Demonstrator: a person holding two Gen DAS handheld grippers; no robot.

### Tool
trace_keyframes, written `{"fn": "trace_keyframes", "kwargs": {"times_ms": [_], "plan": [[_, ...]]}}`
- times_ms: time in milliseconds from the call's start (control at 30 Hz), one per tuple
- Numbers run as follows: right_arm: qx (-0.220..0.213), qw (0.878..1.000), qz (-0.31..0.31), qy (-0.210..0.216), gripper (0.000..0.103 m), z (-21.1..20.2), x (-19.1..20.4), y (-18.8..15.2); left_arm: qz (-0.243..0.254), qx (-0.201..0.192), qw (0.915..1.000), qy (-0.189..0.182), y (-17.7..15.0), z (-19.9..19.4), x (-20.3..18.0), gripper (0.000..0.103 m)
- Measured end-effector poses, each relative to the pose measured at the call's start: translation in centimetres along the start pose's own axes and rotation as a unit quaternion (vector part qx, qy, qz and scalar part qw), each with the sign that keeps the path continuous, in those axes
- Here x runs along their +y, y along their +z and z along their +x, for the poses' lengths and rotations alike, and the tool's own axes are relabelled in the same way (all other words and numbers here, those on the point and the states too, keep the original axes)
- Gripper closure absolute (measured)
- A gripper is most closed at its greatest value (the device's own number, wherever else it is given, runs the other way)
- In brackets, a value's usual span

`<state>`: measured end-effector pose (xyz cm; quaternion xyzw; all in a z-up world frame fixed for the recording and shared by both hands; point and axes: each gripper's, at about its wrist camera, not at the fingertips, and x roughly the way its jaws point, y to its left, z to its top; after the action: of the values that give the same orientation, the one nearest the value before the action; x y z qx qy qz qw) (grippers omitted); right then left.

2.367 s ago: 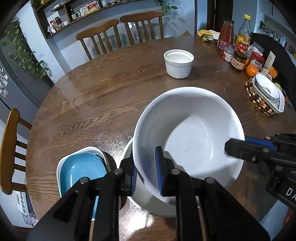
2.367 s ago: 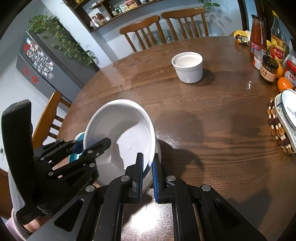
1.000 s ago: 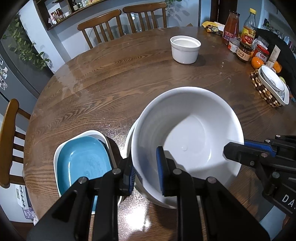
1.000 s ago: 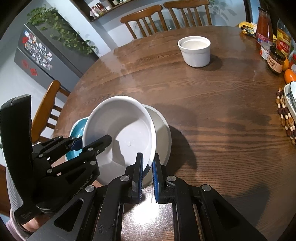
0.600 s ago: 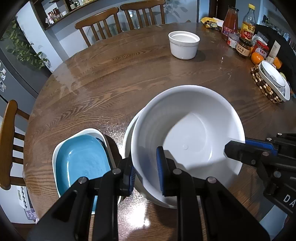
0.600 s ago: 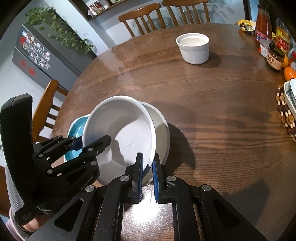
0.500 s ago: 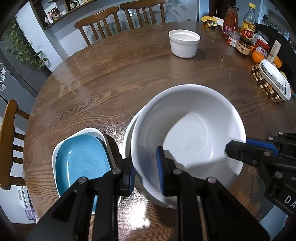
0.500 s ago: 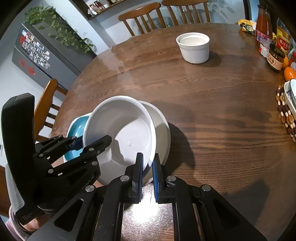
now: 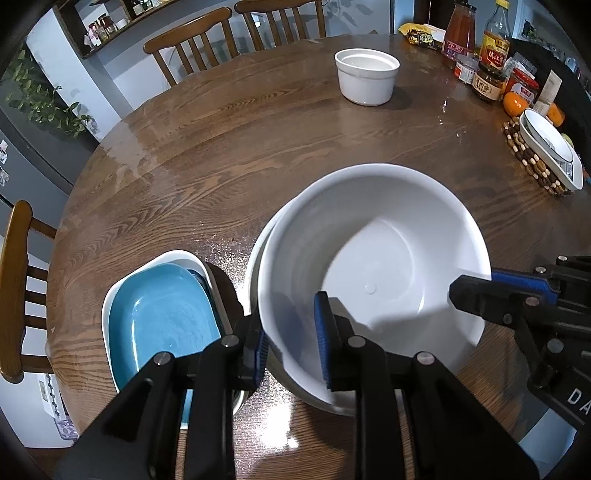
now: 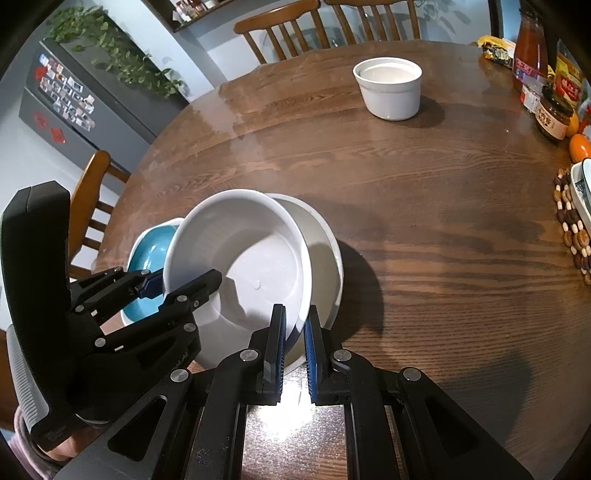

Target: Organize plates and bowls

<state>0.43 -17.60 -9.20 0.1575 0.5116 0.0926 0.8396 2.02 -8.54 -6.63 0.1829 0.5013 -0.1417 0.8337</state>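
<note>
Underneath everything lies a round wooden table [image 9: 229, 155], dark brown with strong grain and a glossy sheen that throws back a bright patch of light at the near edge. Spindle-back wooden chairs [image 9: 207, 33] stand at the far side, another at the left, and a grey fridge [image 10: 74, 99] dotted with magnets sits under trailing green leaves. Sauce bottles and jars [image 9: 487, 55] crowd the right rim; their labels are too small to read. Beside them a white dish rests on a beaded trivet [image 9: 532, 166]. On the right tool's body the letters "DA" show.

Both tools pinch one large smooth white bowl [image 9: 373, 273], held tilted over a second, cream bowl [image 10: 325, 254] on the table. The left gripper [image 9: 290, 347] clamps its near-left rim; the right gripper [image 10: 294, 332] clamps the opposite rim. Just left sits a glossy blue oval dish [image 9: 159, 317] nested in a white one. A small straight-sided white ramekin [image 9: 366, 75] stands well apart, across the table.
</note>
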Motion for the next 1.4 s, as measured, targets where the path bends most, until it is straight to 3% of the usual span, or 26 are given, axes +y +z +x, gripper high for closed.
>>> {"fn": "trace_keyframes", "kwargs": {"times_ms": [1400], "plan": [[0.010, 0.999, -0.017, -0.034, 0.092, 0.3, 1.0, 0.3, 0.023, 0.017, 0.9996, -0.003, 0.7, 0.9, -0.4, 0.081]]}}
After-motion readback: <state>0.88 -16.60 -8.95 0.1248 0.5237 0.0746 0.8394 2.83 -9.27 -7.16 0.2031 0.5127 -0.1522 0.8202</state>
